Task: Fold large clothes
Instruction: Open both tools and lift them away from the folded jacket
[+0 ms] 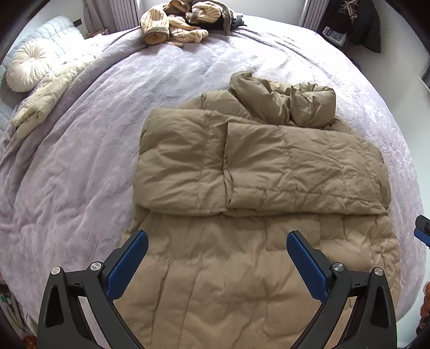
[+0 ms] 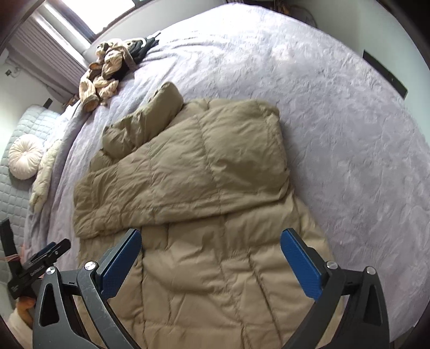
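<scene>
Blue-padded fingers of the left tool stand wide apart at the near edge of the left wrist view, with nothing between them; they hang above the lower part of a tan puffer coat. In the right wrist view the right tool is spread just as wide, its pads clear of the fabric, also over the coat's near half.

The coat lies on a bed covered by a lilac quilted bedspread. Its lower part runs flat toward the near edge of the bed. Both sleeves are folded across the chest, forming a thick band that crosses the coat from left to right, and the hood sits bunched at the far end. In the left wrist view, part of the right tool shows at the right edge, just beside the coat's right side.

Far across the bed, near the window curtains, lies a heap of striped cream clothing with dark garments beside it. At the far left a round cream cushion rests against a pale quilted pillow, and a cream fleecy item lies along the bedspread's left edge.
</scene>
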The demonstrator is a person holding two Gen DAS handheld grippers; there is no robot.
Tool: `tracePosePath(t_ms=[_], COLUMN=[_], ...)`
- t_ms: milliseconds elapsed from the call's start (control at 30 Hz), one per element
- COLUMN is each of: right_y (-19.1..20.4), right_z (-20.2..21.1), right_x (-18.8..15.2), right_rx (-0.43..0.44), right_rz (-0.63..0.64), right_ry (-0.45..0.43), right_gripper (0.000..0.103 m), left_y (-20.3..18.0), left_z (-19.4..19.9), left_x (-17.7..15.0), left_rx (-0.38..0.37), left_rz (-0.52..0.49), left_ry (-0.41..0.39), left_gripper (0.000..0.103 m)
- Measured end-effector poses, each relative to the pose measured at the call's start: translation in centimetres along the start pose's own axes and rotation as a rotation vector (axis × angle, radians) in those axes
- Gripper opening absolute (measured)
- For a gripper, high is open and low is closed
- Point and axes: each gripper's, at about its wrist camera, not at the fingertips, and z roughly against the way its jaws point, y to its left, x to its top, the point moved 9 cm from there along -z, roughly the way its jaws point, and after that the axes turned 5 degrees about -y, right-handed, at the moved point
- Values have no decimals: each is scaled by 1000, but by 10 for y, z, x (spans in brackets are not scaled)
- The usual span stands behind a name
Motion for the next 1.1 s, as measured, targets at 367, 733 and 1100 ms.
tracePosePath(t_ms=[367, 733, 1100], right_y=[-4, -17, -29], right_z=[29, 50, 56], right_x=[-30, -68, -144], right_rx=[111, 175, 207], right_rz=[-72, -170, -370], right_ry=[121, 188, 208], right_gripper=[103, 103, 103], left_y=[-3, -7, 31], left_z=[53, 77, 81], left_x=[-54, -117, -198], left_rx=[27, 15, -13], left_rz=[83, 99, 102], left_ry=[39, 100, 170], left_gripper=[103, 103, 103])
